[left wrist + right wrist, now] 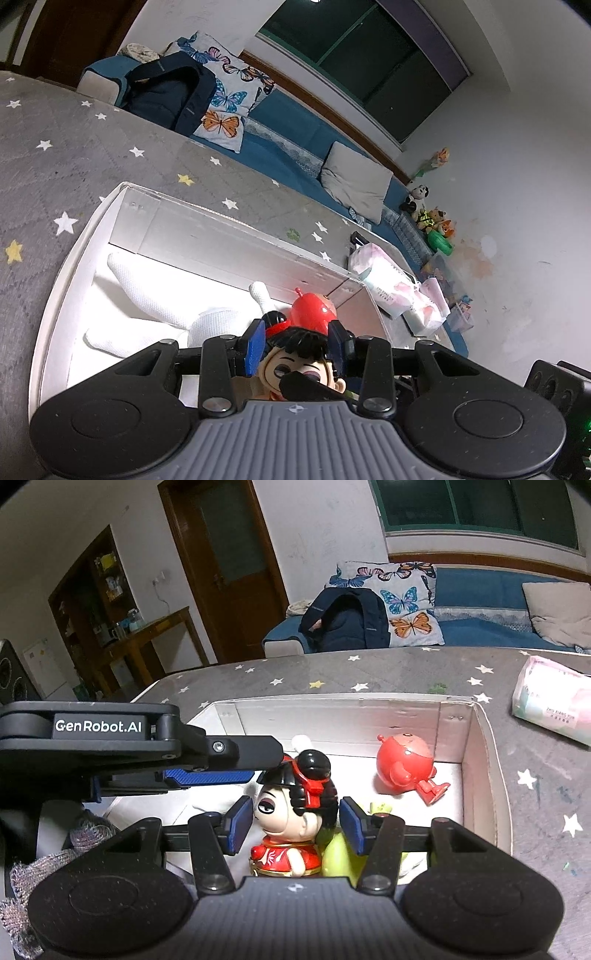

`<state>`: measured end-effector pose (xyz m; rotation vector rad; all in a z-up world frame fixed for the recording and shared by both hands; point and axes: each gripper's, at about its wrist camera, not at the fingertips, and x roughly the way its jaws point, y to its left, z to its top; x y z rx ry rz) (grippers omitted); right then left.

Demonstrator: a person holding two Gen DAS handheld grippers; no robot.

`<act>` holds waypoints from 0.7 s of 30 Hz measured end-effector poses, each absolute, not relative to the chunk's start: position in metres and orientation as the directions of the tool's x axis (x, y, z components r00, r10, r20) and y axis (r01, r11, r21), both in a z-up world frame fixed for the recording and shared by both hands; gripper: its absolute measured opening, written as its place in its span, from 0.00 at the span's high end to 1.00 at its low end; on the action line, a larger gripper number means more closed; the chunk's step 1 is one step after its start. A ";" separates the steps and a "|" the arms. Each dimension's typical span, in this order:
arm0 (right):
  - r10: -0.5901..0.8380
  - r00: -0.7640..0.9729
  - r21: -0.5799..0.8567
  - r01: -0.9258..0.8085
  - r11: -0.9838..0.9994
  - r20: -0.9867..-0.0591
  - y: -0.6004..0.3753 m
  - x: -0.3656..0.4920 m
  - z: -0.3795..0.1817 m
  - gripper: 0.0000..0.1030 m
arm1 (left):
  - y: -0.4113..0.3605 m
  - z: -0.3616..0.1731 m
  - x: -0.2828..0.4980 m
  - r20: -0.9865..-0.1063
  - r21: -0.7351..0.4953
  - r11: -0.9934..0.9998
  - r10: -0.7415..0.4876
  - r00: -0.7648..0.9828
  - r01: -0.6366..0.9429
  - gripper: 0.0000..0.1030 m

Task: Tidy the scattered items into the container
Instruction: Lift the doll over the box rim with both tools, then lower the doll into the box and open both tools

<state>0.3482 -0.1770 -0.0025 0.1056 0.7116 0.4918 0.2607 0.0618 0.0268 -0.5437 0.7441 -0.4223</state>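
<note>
A doll figurine (291, 812) with black hair and a red dress stands inside the white box (476, 760) on the star-patterned desk (535, 775); the right gripper (295, 823) brackets its head, fingers (238, 825) spread and apparently clear of it on both sides; the left gripper (297, 345) also frames the head, fingers parted, though whether they touch it cannot be told; a red round toy (402, 764) lies on its side toward the box's far right corner, a white cloth item (147, 295) fills the left end, and a tissue pack (554, 705) rests on the desk beyond the box's right wall. The placing step looks nearly done; the next move likely calls for drawing both grippers straight back without toppling the doll.
</note>
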 end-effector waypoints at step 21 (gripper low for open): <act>0.449 0.672 0.215 -0.405 0.889 -0.589 -0.181 0.328 0.010 0.45 | 0.062 0.039 0.232 -0.519 -0.552 0.815 -0.499 0.694 0.174 0.62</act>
